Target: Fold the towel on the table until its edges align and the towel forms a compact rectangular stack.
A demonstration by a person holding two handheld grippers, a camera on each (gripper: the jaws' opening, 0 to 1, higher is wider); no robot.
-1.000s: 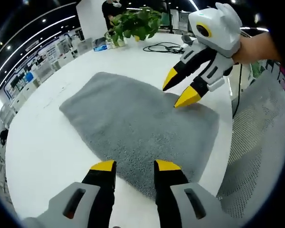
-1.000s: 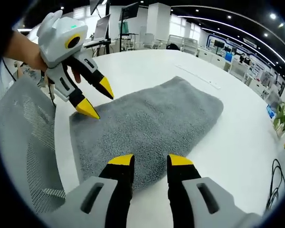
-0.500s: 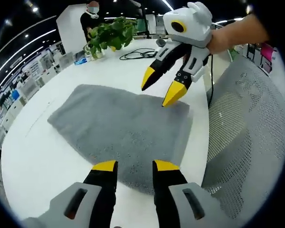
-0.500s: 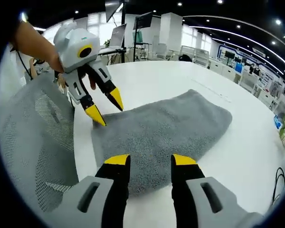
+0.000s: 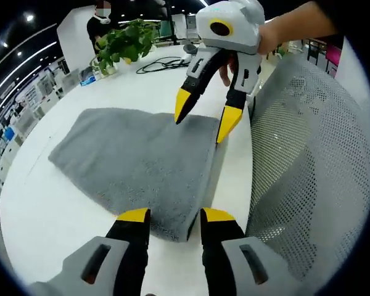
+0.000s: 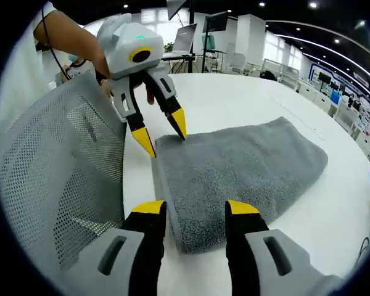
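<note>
Towel (image 5: pixel 135 160), grey terry, lies flat on the white worktop (image 5: pixel 68 86), already doubled: a layered edge shows along the side nearest the mesh chair back (image 5: pixel 296 154). Soft, limp and light by the look of it; the pile should grip well, but an edge lifted at one point will likely sag, so both layers want pinching at the two near corners.

Left tool (image 5: pixel 172 216) hangs over its near corner, jaws parted, nothing between them. Right tool (image 6: pixel 194 208) likewise: jaws apart, straddling the thick edge at its end, holding nothing.

In the left gripper view the right tool's tips hover at the far corner, open. In the right gripper view the left tool's tips do the same.

Containers: none. A potted plant (image 5: pixel 120 43) and a black cable (image 5: pixel 163 61) sit well apart from the towel.
</note>
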